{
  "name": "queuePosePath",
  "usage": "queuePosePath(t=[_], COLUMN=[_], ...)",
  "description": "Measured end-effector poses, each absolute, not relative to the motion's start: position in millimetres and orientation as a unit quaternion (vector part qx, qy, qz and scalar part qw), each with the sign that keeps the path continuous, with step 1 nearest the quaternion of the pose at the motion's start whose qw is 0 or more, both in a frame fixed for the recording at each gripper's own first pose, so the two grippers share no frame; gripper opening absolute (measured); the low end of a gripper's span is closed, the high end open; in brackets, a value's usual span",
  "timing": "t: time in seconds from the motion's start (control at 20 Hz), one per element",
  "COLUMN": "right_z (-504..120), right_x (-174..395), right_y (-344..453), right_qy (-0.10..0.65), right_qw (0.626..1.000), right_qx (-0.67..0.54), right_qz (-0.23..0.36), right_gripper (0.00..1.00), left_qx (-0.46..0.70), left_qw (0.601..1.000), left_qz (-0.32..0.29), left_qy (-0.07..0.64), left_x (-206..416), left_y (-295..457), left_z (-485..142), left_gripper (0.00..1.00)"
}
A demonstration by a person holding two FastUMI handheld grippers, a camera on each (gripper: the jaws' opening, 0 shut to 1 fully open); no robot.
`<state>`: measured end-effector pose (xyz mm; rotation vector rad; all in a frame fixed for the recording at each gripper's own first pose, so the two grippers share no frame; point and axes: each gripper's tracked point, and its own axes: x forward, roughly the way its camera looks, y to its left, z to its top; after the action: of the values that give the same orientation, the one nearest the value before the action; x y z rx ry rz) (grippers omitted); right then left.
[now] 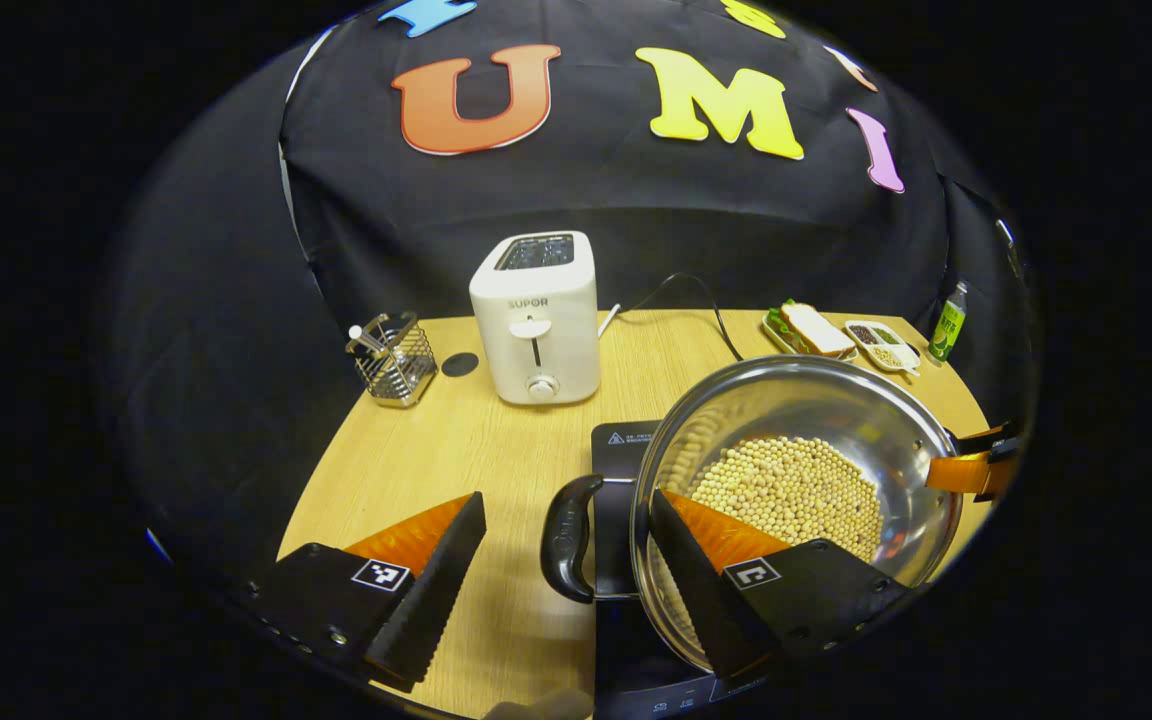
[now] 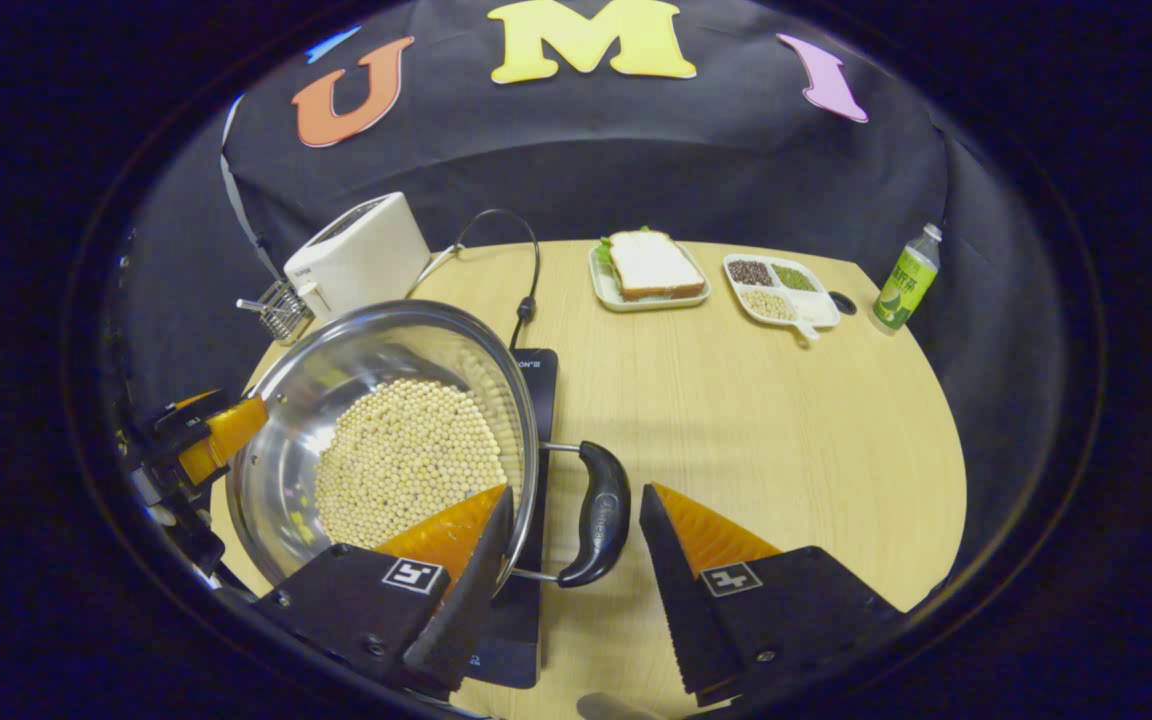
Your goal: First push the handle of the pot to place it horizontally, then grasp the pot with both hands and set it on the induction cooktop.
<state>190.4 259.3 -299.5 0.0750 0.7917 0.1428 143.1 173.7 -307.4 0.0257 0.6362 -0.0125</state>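
because each tool, left tool [image 1: 566,545] and right tool [image 2: 576,530], is spread wide astride a handle [image 1: 568,538], gripping nothing, the pot [image 1: 796,480] of beans [image 1: 796,490] sitting on the cooktop [image 2: 526,420] could slide or tip if they close unevenly.

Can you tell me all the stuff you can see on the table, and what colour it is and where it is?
pot: one, shiny silver, on the cooktop
beans: many, pale yellow, inside the pot
pot handles: two, black, one on each side
cooktop: one, black, under the pot
toaster: one, white, at the back
wire rack: one, silver, beside the toaster
sandwich: one, white bread, on a plate at the back
snack tray: one, white, beside the sandwich
bottle: one, green, far edge
table: one, light wood
left gripper: open, fingers either side of a handle
right gripper: open, fingers either side of the other handle
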Motion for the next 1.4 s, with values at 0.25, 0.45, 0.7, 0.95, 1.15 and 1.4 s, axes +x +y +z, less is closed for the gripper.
queuePosePath(t=[0.25,0.45,0.7,0.95,1.15,1.4], right_z=[-266,-233,-183,-123,-84,-48], right_x=[184,173,152,126,104,85], right_y=[254,248,229,181,134,66], right_qy=[0.333,0.284,0.233,0.170,0.129,0.088], right_qw=[0.939,0.952,0.964,0.978,0.985,0.992], right_qx=[0.002,-0.033,-0.039,-0.029,-0.034,-0.017], right_qz=[0.089,0.106,0.120,0.114,0.109,0.086], right_gripper=[0.80,0.77,0.78,0.78,0.88,1.00], left_qx=[0.018,0.019,0.029,0.029,0.015,0.018], left_qw=[0.959,0.970,0.982,0.992,0.995,0.998], left_qz=[0.003,0.000,-0.012,-0.014,-0.012,-0.006], left_qy=[0.282,0.242,0.186,0.125,0.093,0.059], left_x=[136,122,99,70,51,34], left_y=[173,154,113,63,24,-18], left_z=[-275,-236,-174,-104,-60,-10], left_gripper=[0.97,0.97,0.97,0.97,0.97,0.97])
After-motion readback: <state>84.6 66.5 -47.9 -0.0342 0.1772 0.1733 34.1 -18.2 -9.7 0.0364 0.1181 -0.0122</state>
